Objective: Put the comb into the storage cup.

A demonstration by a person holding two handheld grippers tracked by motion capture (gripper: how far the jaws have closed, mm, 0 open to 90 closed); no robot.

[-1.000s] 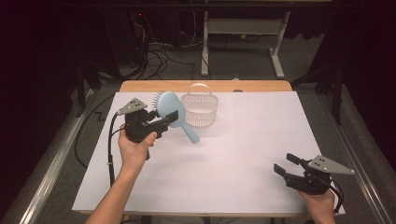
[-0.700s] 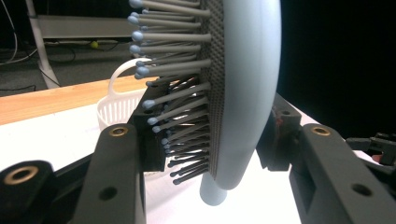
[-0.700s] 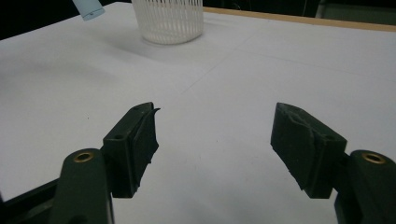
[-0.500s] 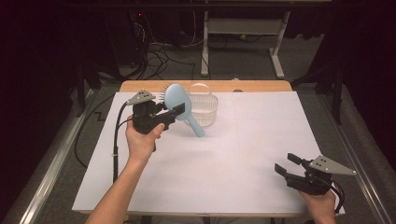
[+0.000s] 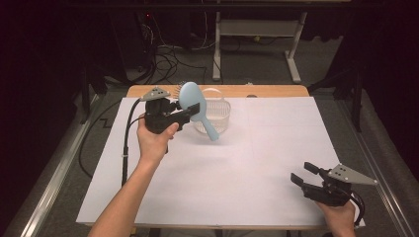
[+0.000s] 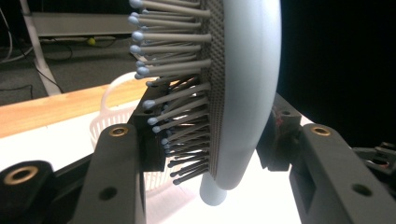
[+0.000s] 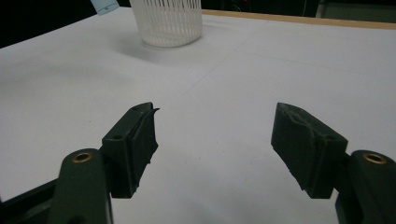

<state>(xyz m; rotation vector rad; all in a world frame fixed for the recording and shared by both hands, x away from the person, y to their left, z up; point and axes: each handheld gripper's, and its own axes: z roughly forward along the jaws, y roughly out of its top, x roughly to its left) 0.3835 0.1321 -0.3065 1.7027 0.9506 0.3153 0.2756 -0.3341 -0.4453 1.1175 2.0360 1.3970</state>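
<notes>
High view: left claw (image 5: 193, 109) clamped on a light blue hairbrush (image 5: 195, 106), gripped at the paddle head. Held clear of the white-covered counter (image 5: 276, 148), above its far left part, just in front of a white slatted basket (image 5: 217, 116). Brush tilted, head up and toward the far edge, handle slanting down and to the right, its tip hanging before the basket's near wall. Bristles turned away toward the far left, smooth back facing the near side. Black cable trailing from the gripper down over the left side of the counter. Forearm coming in from the bottom left.

Left gripper view: both black jaws closed in on the brush head (image 6: 243, 93), one pressing on the bristle side, the other on the smooth rounded back. Grey ball-tipped bristles (image 6: 177, 70) standing out to the left. Basket rim (image 6: 116, 88) showing behind, with a strip of bare wood of the counter's far edge beyond.

Right claw (image 5: 307, 174) apart and holding nothing, low over the near right corner of the counter, well apart from brush and basket.

Right gripper view: two jaws standing wide with bare white counter between them, basket (image 7: 166, 21) far off at upper left, tip of the brush handle (image 7: 103, 5) just beside it.
</notes>
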